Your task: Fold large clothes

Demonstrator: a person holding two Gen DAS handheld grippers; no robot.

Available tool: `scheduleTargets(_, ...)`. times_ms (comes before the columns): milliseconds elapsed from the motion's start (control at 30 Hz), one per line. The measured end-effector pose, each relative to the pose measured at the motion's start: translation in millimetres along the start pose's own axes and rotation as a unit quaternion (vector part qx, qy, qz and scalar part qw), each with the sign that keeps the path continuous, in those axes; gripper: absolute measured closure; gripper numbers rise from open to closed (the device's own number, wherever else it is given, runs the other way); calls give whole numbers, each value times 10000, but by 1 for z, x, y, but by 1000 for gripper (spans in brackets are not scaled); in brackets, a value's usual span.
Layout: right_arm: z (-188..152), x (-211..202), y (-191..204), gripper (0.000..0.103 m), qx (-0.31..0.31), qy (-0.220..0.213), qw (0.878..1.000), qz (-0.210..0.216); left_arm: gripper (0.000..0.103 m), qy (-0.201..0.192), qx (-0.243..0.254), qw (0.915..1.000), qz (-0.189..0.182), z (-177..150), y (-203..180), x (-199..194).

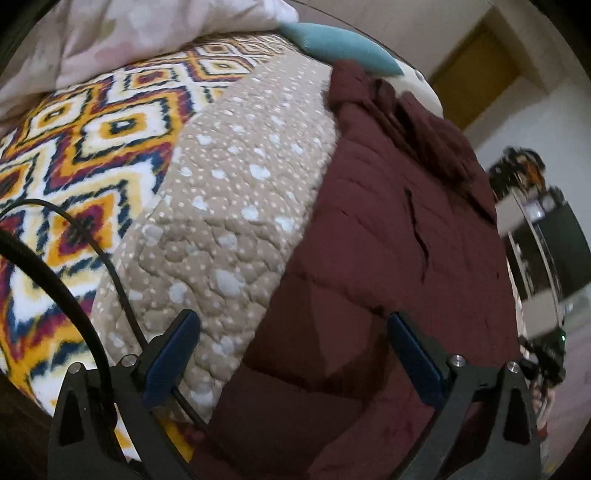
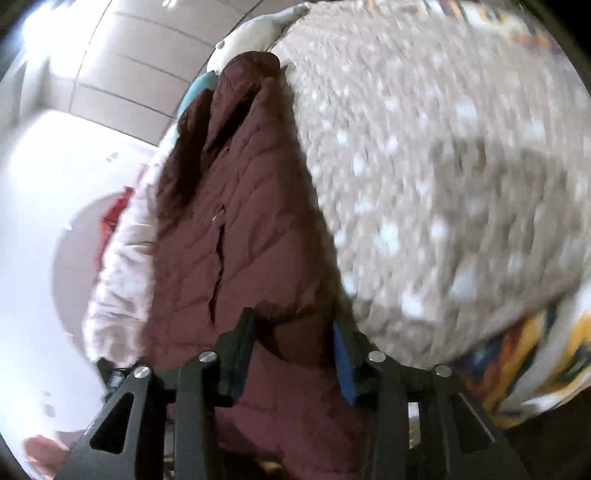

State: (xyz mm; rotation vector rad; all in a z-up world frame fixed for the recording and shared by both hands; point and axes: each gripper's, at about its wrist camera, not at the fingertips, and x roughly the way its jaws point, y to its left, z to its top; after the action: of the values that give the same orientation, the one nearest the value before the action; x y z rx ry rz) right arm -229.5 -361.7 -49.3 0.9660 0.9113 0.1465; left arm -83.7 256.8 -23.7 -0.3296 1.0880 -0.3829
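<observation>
On the bed, a beige quilt [image 1: 229,206] dotted with white covers the middle, with a diamond-patterned blanket [image 1: 74,147] beside it and pale tiled floor beyond the edge in the right wrist view. A maroon quilted jacket [image 1: 388,240] lies along the quilt's edge, its far end near a teal cushion [image 1: 340,44] and a pink floral duvet [image 1: 129,33]. The left gripper [image 1: 291,354] hangs over the jacket with fingers wide apart; the right gripper [image 2: 293,354] has fingers apart around a jacket fold, contact unclear, while a black cable [image 1: 92,251] crosses the left view.
</observation>
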Motion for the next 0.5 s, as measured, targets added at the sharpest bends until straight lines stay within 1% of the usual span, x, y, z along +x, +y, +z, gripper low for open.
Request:
scheduleTargets(67,-8,-3,-4,61,51,22,9998,182,3,122,167,9993,-296,-9,-6,-4)
scheduleTargets(167,-18,-6,-7,60,61,77,9995,293,3,192,534,9978,-349,-26,-14,-8)
scheduleTargets(200,-21,-5,-7,60,62,157,9993,338,4,196,564,9975,-389,-29,-13,-10)
scheduleTargets(233,-25,-4,-6,58,21,284,9988,391,7,188,546,9973,-451,-32,-12,-12)
scheduleTargets(300,-34,-1,-2,57,-181,430,9981,395,13,146,380,9966,-714,-37,-7,-21)
scheduleTargets(367,-45,1,4,57,-332,546,9971,418,23,95,187,9960,-867,-42,0,-30)
scheduleTargets(467,-55,0,9,55,-464,673,9956,450,25,38,-14,9941,-1088,-50,9,-41)
scheduleTargets(500,-57,0,9,54,-474,719,9953,454,25,30,-59,9940,-1090,-53,11,-43)
